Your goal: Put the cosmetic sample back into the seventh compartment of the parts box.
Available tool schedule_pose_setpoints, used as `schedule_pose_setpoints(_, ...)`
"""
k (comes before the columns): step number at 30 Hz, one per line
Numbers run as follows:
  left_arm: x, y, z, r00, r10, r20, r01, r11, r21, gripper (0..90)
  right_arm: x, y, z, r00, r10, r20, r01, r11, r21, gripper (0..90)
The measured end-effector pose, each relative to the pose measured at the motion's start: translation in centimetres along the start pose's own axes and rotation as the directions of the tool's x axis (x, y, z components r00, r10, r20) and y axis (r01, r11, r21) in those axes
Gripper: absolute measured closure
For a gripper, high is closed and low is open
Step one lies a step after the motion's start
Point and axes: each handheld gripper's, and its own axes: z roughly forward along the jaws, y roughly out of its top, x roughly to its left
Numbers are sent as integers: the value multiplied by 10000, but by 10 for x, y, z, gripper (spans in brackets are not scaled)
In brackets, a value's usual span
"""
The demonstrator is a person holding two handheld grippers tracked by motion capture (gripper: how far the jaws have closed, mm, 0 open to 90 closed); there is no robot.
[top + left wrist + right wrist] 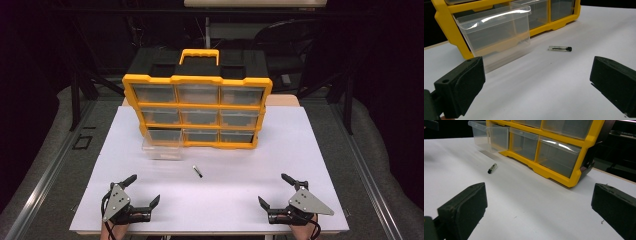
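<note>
- High view: a yellow organizer [197,111] with three rows of three clear drawers stands at the back of the white table [225,200], its handle [199,54] up top.
- The bottom-left drawer [162,145] is pulled well out toward the person, its front resting on the table.
- A small clear vial with a black cap [198,172] lies flat on the table, just in front of the organizer, near the pulled-out drawer and well apart from both tools.
- Left gripper [141,191] sits at the near left edge, jaws spread wide, nothing between them; right gripper [276,189] mirrors it at the near right, also spread and empty.
- Left gripper view brings what the overhead cannot: the vial [560,48] up close, a dark thin line inside it, black cap pointing away from the drawer [496,32], which looks empty.
- Right gripper view gives the other angle: the vial [492,168] with its cap toward the camera, and the organizer's [554,147] black side at the right end.
</note>
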Motion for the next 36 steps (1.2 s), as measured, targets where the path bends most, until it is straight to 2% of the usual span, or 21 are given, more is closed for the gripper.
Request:
schedule_pose_setpoints(17,1,-1,-1,9999,-106,-64,106,9999,67,0,3,1,12,9997,232,-107,-225,9979,600,0)
schedule_pose_setpoints(26,2,-1,0,9999,-106,-74,106,9999,72,0,7,5,26,9983,540,-235,-515,9939,979,0)
schedule_pose_setpoints(36,2,-1,-1,9999,-157,-53,157,9999,70,0,13,11,41,9973,641,-353,-586,9885,1392,0)
